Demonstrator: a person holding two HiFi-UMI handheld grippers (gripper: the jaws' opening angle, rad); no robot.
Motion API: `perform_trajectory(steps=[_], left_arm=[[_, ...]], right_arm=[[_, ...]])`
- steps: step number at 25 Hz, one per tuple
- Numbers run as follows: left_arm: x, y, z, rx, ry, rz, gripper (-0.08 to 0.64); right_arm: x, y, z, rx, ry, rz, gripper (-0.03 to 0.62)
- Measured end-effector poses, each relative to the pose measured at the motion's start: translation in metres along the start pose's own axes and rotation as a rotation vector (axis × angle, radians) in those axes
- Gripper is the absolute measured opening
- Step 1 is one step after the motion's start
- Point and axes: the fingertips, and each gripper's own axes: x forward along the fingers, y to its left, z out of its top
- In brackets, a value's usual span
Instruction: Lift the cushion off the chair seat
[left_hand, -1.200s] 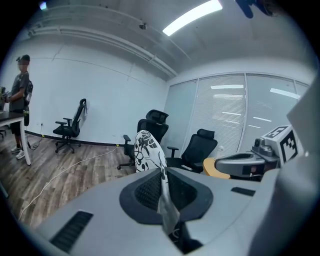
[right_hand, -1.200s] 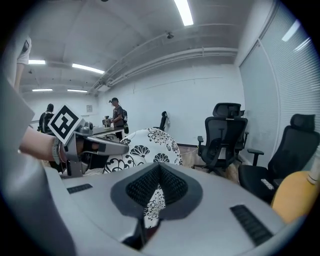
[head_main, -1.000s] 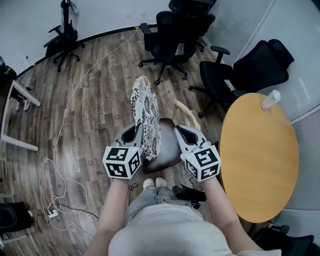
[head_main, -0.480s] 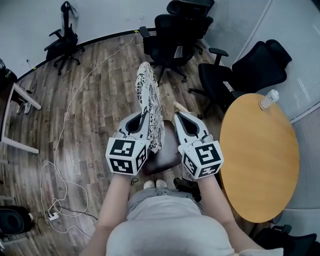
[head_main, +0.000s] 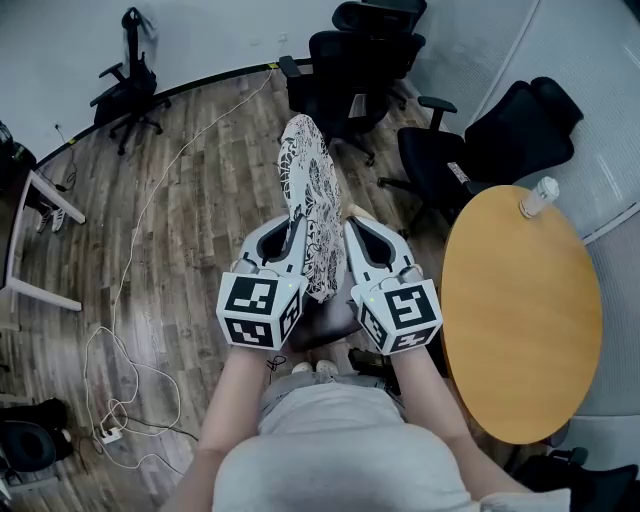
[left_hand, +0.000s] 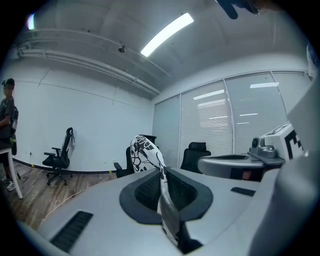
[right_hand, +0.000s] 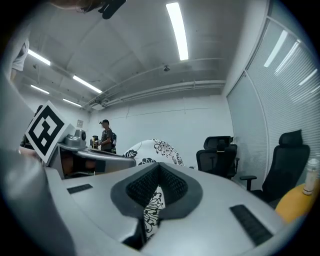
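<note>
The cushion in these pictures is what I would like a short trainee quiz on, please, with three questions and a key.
1. True or false: the cushion lies flat on the chair seat.
2. Whose jaws grip the cushion? A. the left gripper only. B. the right gripper only. C. both.
3. What stands on the round table?
Key: 1. False, it is held up on edge. 2. C. 3. A bottle.

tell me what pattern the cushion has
The cushion is white with a black floral print, clearest in the head view.
</note>
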Motion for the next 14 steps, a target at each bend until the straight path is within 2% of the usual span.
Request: perform_trajectory(steps=[10, 14], left_arm=[[-0.003, -0.006, 0.01, 0.036, -0.042, 0.005, 0.015], [-0.004, -0.008, 0.016, 0.046, -0.094, 0.008, 0.015]], right_arm=[[-0.001, 0.004, 0.009, -0.016, -0.021, -0.001, 0.025], [-0.003, 0.002, 0.01, -0.02, -0.022, -0.003, 0.024]])
